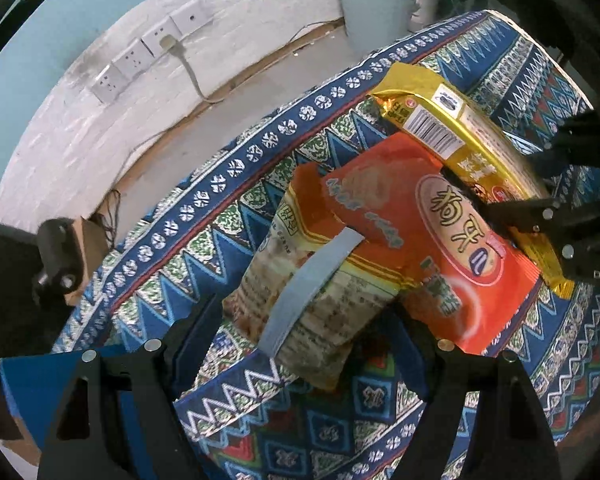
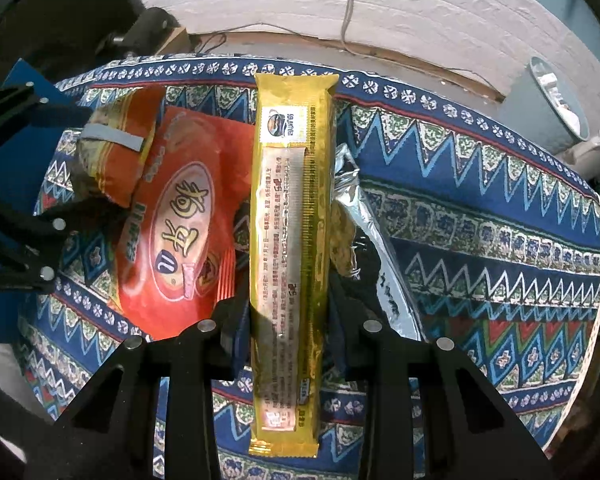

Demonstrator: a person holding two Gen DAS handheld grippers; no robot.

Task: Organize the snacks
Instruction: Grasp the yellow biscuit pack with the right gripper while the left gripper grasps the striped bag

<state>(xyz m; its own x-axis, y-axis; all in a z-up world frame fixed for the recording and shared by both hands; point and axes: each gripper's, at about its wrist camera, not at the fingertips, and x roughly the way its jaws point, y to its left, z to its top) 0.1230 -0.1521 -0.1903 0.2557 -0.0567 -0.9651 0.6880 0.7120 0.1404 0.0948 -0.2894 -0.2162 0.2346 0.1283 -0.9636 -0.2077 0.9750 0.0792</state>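
The long gold snack packet (image 2: 290, 240) runs down the middle of the right wrist view, clamped between the jaws of the right hand-held gripper (image 2: 288, 320) above the patterned tabletop (image 2: 480, 208). To its left lies the orange snack bag (image 2: 188, 232), with a clipped snack pouch (image 1: 300, 300) overlapping it. In the left wrist view, the left hand-held gripper (image 1: 300, 352) stands wide apart around that pouch, not visibly pressing it. A silver bag (image 2: 376, 248) lies right of the gold packet.
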